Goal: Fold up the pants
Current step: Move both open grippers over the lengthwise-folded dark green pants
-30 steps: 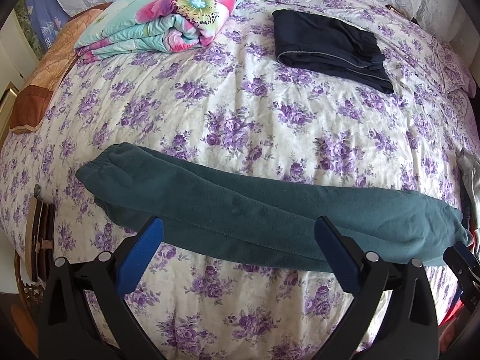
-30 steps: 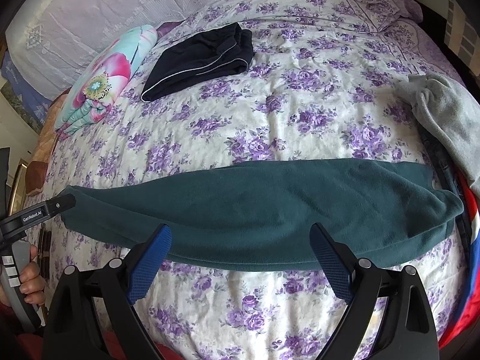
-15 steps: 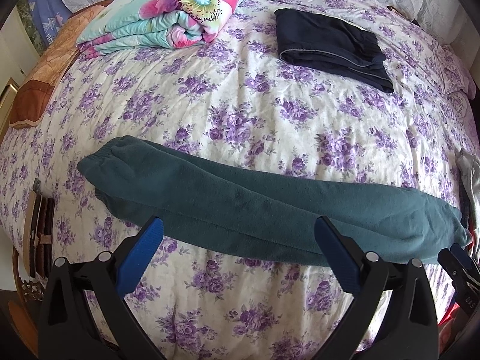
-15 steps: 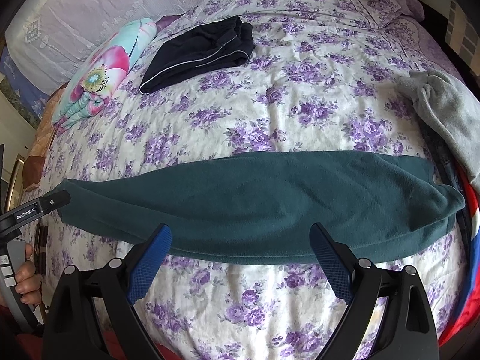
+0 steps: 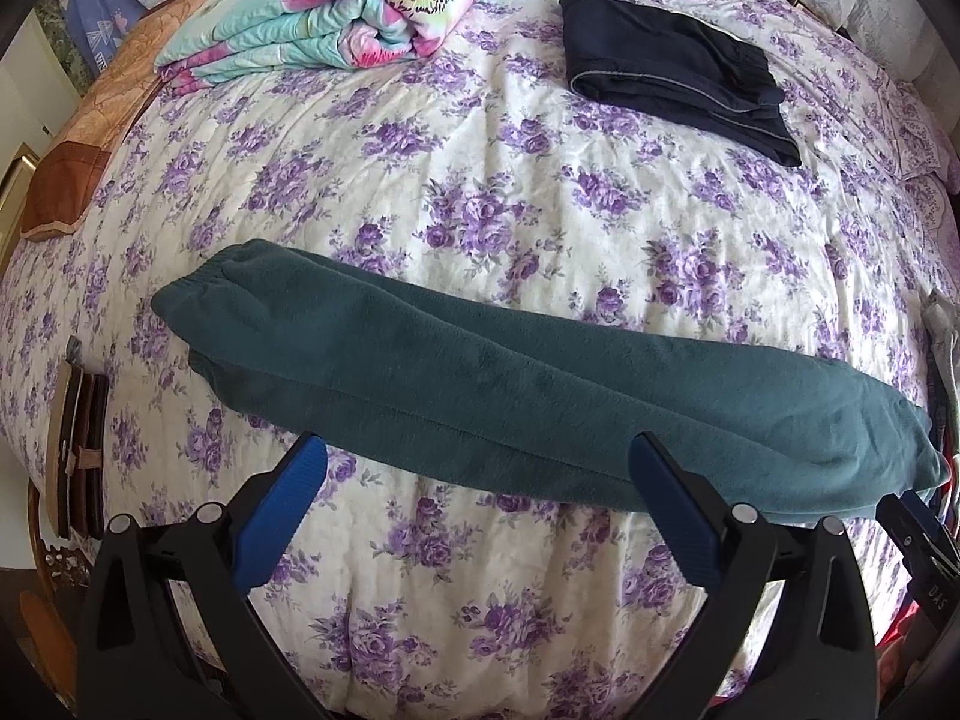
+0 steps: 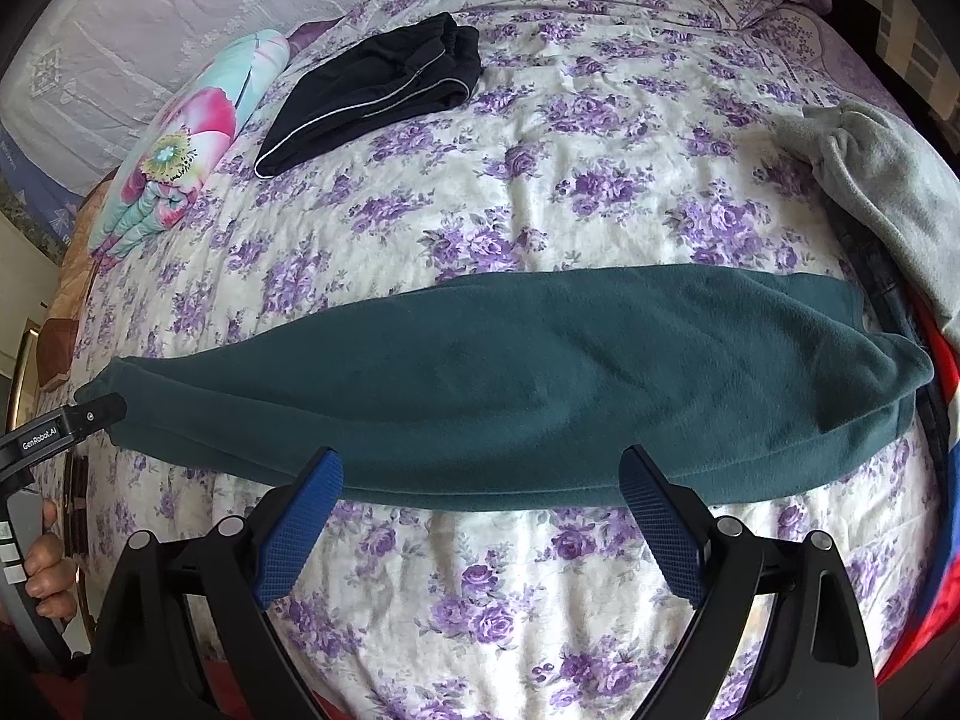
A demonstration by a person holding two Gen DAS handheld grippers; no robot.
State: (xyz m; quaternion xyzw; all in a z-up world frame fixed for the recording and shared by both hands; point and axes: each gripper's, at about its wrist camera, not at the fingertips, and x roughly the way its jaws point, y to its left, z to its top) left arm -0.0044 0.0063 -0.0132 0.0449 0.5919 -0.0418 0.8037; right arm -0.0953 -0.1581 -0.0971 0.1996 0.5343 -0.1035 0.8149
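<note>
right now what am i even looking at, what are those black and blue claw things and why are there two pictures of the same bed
No robot here: a person holds one hand-held gripper in each hand, and each carries a fisheye camera looking out along its two black fingers with blue pads. One picture comes from the left gripper, the other from the right gripper, so both show the same bed from slightly different spots. Both are open and hold nothing.

On the purple-flowered bedspread lie long dark green fleece pants, laid lengthwise with the legs together. Farther back are folded navy pants with pale piping and a folded turquoise and pink floral quilt. A grey fleece garment sits at the right edge.
</note>
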